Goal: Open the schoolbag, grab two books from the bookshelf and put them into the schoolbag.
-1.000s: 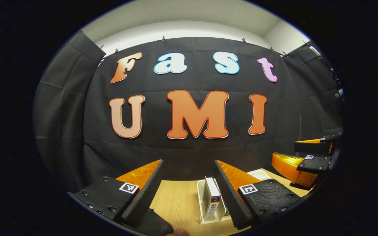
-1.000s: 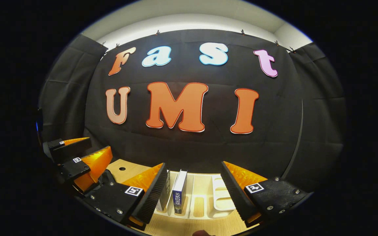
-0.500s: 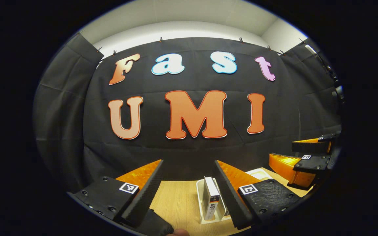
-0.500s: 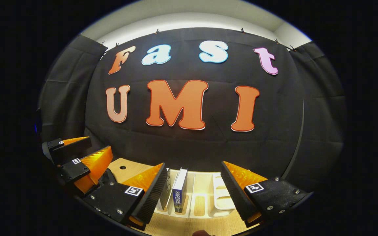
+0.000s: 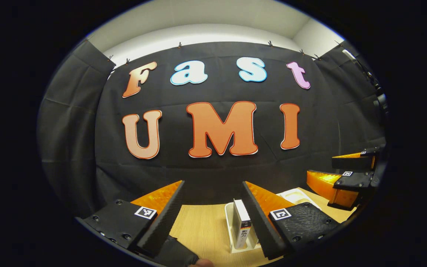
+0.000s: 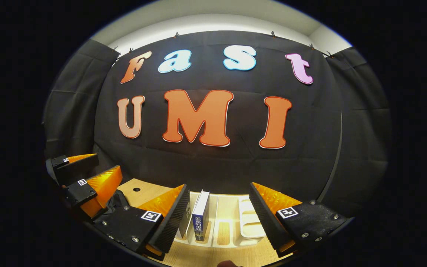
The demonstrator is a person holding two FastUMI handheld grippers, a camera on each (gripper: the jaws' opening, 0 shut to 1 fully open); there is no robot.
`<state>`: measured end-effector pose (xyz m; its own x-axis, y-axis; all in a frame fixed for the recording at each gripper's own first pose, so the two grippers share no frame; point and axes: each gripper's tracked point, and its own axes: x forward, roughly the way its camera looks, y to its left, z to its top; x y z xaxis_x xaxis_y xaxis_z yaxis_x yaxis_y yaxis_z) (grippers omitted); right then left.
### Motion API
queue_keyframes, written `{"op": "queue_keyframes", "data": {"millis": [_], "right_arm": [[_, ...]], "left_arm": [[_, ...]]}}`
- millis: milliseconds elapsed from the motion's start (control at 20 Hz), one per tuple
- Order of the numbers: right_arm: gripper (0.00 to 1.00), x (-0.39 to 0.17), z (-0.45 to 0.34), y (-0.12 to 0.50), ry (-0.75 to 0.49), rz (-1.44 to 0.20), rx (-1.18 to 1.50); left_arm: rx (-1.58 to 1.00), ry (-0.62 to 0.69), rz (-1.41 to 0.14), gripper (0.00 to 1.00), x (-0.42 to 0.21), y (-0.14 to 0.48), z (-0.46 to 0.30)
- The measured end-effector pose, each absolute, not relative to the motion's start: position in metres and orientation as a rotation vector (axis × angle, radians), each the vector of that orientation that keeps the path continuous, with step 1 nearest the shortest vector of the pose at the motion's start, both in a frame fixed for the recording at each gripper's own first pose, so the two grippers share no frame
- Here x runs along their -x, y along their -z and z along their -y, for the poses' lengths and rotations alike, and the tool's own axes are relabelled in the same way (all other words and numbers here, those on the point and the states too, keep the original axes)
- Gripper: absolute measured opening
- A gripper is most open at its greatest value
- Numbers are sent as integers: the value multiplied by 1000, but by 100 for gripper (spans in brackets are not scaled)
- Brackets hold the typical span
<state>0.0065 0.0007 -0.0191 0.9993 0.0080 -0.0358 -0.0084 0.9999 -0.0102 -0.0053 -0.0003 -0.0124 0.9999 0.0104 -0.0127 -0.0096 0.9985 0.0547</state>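
Left gripper [image 5: 213, 218], right gripper [image 6: 219, 218]: jaws released, empty. White slotted plastic bookshelf [image 6: 252, 228] on pale wooden worktop [image 5: 202, 230]; two upright books [image 6: 200, 217], right-hand slots free.

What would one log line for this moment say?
left hand-held gripper: open, above table | right hand-held gripper: open, facing books upright in white rack | nothing held

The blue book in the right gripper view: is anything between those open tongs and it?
Nothing visible is. The blue book stands upright in the white rack, straight ahead between the open fingers of the right tongs. A second book stands beside it.
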Motion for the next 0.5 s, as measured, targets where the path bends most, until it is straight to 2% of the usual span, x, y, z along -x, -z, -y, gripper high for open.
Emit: {"op": "queue_keyframes", "data": {"millis": [500], "right_arm": [[98, -19, 5, 39, -14, -68, -8]], "left_arm": [[-205, -43, -138, 97, 31, 66, -19]]}}
